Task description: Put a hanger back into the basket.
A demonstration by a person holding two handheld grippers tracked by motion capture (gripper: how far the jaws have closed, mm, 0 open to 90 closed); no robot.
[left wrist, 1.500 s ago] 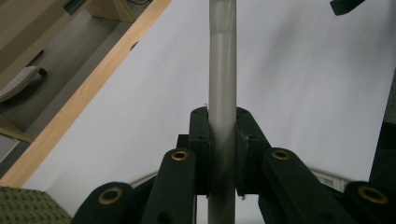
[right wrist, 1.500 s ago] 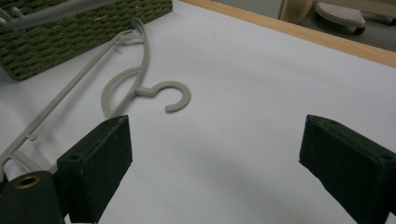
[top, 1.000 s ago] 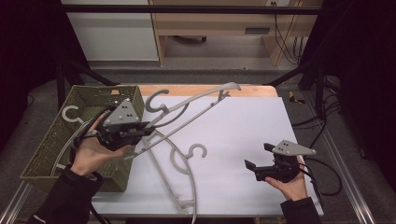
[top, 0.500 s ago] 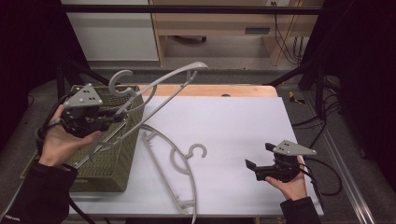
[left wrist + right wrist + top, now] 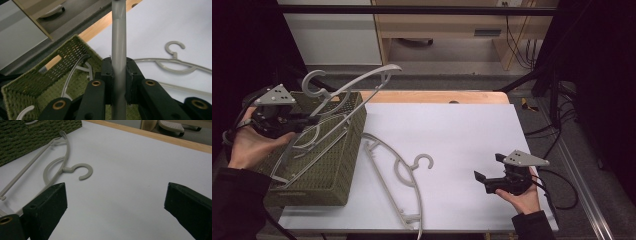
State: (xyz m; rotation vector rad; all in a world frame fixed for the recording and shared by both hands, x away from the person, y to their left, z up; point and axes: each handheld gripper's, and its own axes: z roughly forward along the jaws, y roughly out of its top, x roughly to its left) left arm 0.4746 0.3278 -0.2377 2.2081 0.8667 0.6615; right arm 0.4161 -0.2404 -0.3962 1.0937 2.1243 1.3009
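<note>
1. Grey hanger [image 5: 343,92]: clamped between the jaws of the left gripper [image 5: 307,119], held tilted above the green basket [image 5: 327,165].
2. Second hanger [image 5: 398,172]: flat on the white table [image 5: 462,130].
3. Right gripper [image 5: 486,167]: jaws wide apart, empty, near the table's right edge.

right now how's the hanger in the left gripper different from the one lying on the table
The held hanger is clamped by its bar in the shut left gripper and tilts up over the green basket; the loose hanger lies flat on the white table, touched by nothing. The held one's hook points up in the air, the loose one's hook rests on the table. Both are grey plastic and look the same shape.
</note>
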